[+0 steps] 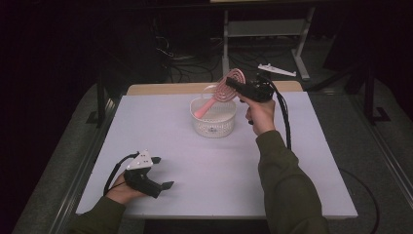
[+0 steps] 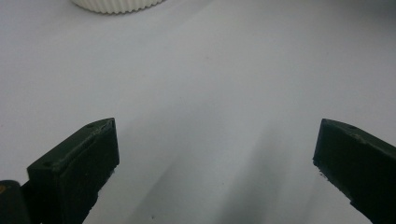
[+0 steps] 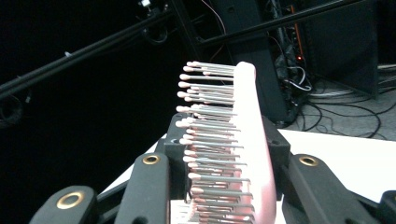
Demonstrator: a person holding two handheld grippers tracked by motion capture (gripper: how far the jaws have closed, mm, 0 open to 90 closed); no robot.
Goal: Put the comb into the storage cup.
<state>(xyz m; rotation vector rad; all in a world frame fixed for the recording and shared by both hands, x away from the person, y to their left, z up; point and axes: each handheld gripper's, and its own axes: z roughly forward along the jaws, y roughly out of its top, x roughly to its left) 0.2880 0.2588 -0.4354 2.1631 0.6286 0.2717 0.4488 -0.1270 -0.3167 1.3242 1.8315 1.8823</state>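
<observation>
Here the right tool (image 1: 233, 85) is clamped on the round head of a pink hairbrush (image 1: 221, 92), held up in the air above a white ribbed basket (image 1: 213, 124) that stands on the far middle of the tabletop (image 1: 219, 170). In the high view the hairbrush slants downward to the left from the tool, its handle end dipping inside the basket's rim, though whether it touches the basket cannot be told. The right hand (image 1: 260, 114) grips the tool's body from just beside the basket, with a dark cable trailing from it along the green sleeve (image 1: 285, 190). In the right gripper view the hairbrush (image 3: 233, 149) stands between the two black jaws, edge-on, its rows of pale-tipped bristles pointing to the left of that view and its smooth pink back to the right; both jaws press against it. The left tool (image 1: 164, 172) rests low at the near left part of the tabletop, well apart from the basket, held in the left hand (image 1: 124, 192). In the left gripper view its jaws stand wide with bare white tabletop (image 2: 210, 93) between them, and the ribbed foot of the basket (image 2: 116, 4) shows at the top edge.
</observation>
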